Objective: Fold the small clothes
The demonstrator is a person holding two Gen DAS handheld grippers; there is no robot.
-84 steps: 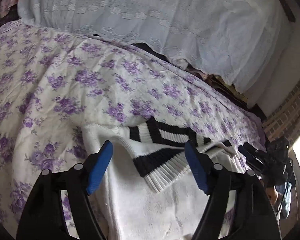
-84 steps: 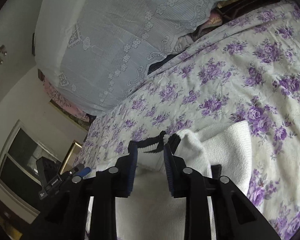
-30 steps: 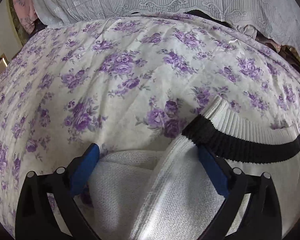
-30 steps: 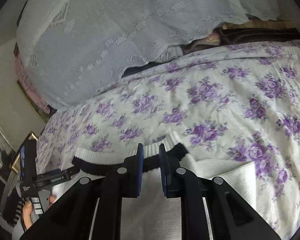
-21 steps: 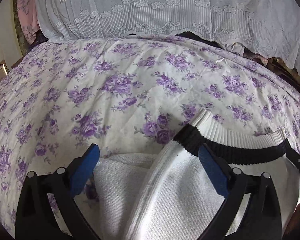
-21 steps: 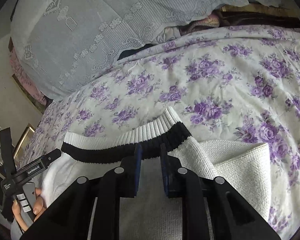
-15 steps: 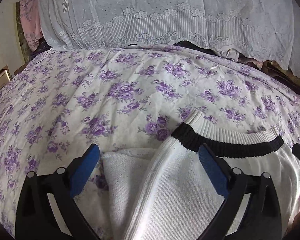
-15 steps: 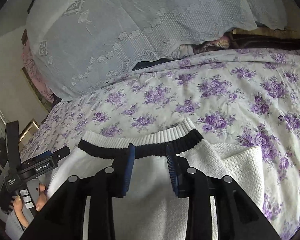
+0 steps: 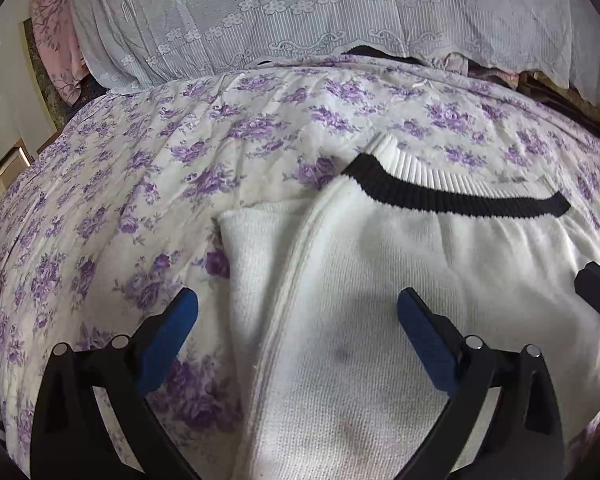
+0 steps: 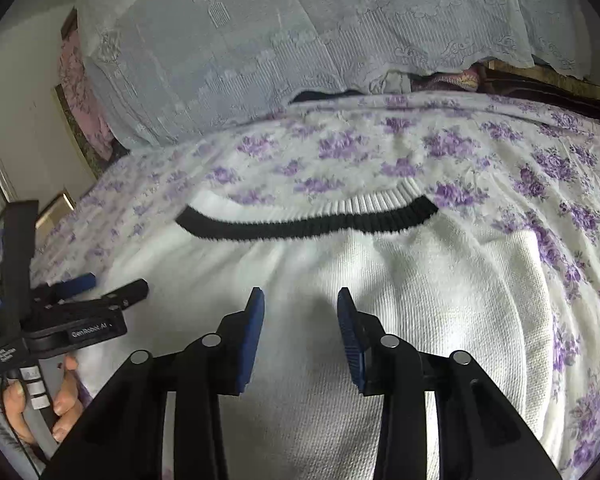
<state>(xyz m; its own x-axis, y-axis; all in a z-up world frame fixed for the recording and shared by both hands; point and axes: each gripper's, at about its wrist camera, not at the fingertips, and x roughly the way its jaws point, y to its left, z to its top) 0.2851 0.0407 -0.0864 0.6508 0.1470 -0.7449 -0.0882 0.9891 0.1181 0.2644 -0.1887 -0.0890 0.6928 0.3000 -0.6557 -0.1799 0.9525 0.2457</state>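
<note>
Right gripper: my jaws are opening, nothing pinched, hovering over the sweater at lower centre.
Left gripper: jaws spread wide, empty, above the sweater's folded edge.
Sweater: white, black-striped hem toward frame top, lying folded on the bed.
Bed: purple-flowered sheet; lace cover across the top.

White knit sweater with black-banded hem lies folded on floral bedspread.

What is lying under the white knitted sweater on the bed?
The white sweater lies on the purple-flowered bedspread; a folded white part of it shows at its left edge. Whatever else is beneath is covered.
</note>
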